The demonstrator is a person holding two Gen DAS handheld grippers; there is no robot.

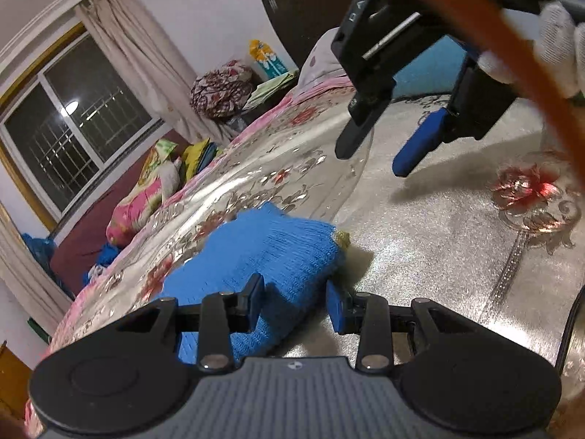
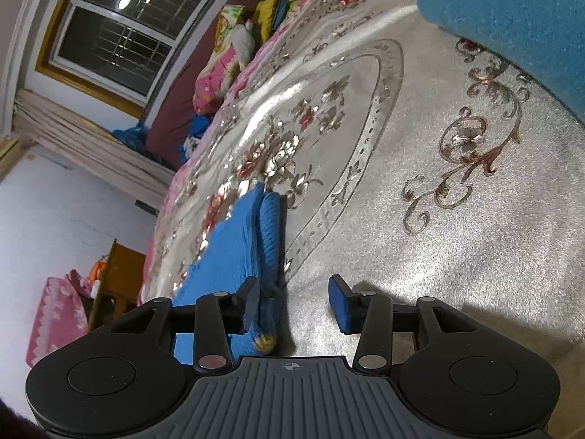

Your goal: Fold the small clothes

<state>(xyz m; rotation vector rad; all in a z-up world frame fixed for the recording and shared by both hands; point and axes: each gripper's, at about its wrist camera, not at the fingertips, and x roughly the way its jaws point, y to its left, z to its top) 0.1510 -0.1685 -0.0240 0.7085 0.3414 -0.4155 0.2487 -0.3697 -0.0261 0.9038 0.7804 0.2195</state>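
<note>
A small blue knitted garment (image 1: 256,263) lies folded on the silver flowered bedspread (image 1: 438,248). My left gripper (image 1: 296,303) is open just above its near end, the jaws spread to either side of the cloth. My right gripper (image 1: 373,161) hangs open in the air farther back, held by a white-gloved hand (image 1: 563,51). In the right wrist view the garment (image 2: 241,256) lies under the left finger (image 2: 250,301) of the open right gripper (image 2: 296,303), with a yellow-green trim (image 2: 265,344) at its near end.
A blue pillow or cushion (image 2: 512,22) lies at the far right of the bed. Piled bedding and clothes (image 1: 146,190) sit along the far bed edge under a barred window (image 1: 73,124). An orange cable (image 1: 512,55) crosses the top right. A wooden cabinet (image 2: 117,285) stands beside the bed.
</note>
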